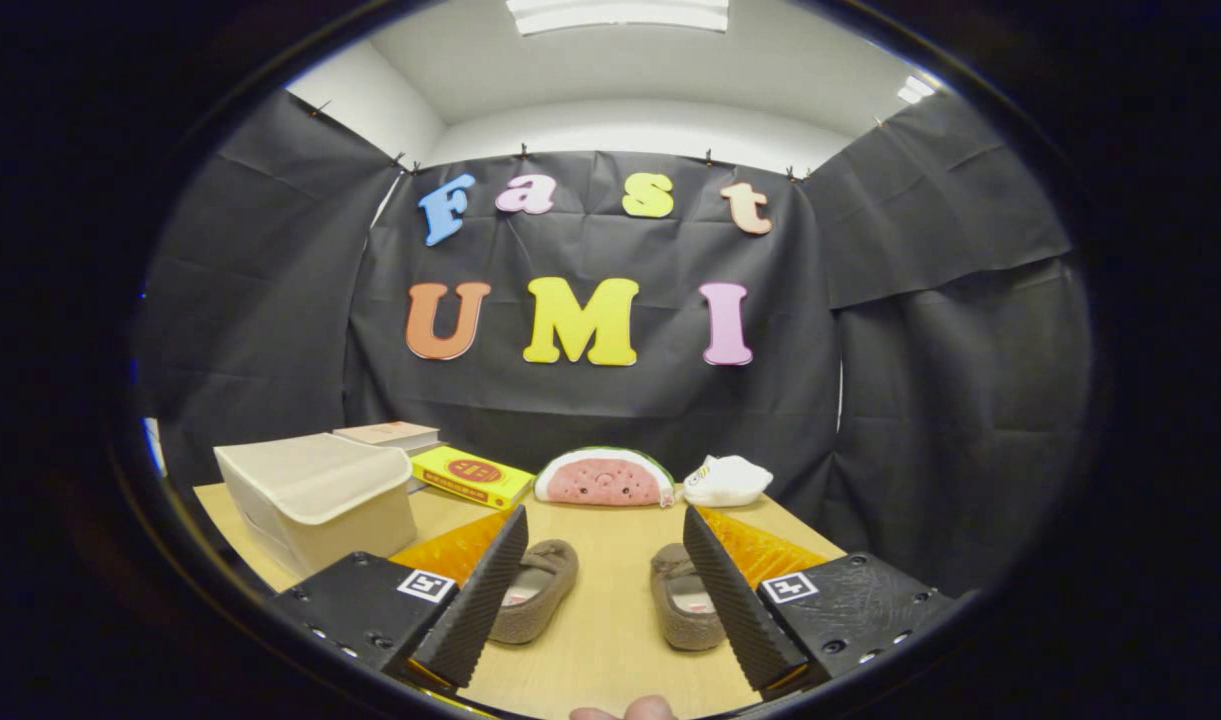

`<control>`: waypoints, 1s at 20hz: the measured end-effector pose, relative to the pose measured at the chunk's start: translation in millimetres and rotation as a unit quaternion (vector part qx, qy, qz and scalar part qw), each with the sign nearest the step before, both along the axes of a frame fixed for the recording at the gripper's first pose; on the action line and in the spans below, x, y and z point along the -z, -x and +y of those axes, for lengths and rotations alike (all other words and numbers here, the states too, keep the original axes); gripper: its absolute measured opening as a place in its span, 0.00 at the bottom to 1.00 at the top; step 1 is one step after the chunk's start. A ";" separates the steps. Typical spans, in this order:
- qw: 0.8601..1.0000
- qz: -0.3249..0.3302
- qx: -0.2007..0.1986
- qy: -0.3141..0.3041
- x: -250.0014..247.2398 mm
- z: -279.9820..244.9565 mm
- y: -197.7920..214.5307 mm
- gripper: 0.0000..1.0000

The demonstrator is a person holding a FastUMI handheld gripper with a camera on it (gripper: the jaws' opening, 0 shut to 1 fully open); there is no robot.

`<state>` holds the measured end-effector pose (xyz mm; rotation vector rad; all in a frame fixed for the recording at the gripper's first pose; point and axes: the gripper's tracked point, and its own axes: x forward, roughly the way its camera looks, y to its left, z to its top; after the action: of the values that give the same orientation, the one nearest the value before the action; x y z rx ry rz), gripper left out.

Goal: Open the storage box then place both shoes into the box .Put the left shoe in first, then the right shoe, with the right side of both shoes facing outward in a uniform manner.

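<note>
Table (610,640): pale wood-grain top, smooth, slight sheen. Left shoe (535,590) and right shoe (682,596): soft, fuzzy, suede-like cloth, matt, with a lighter smooth insole. Box (315,498): stiff woven-looking fabric, matt, lid closed, seams folded at the edges. Books (388,434): paper, matt covers. Yellow book (473,476): card or paper, somewhat glossy. Watermelon toy (604,478): plush cloth, matt, slightly nubby. White bag (726,481): thin crinkled plastic or cloth, cannot tell which. Wall (910,400): cloth, matt, creased. Gripper (605,525): fingers (485,600) spread wide over the shoes, touching nothing, inner faces ribbed, rough, matt; bodies hard plastic, pebbled finish.
</note>
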<state>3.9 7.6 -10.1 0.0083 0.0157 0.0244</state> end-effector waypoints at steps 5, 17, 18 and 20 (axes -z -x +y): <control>1.000 -0.001 -0.026 -0.011 -2.1 16.3 -8.7 0.95; 0.983 0.025 -0.166 -0.070 13.5 152.9 -62.4 0.95; 0.982 0.031 -0.172 -0.074 15.1 167.5 -67.7 0.95; 0.977 0.039 -0.193 -0.084 19.0 195.5 -73.2 0.95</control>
<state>77.1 203.1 -29.2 0.1757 0.0936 0.4148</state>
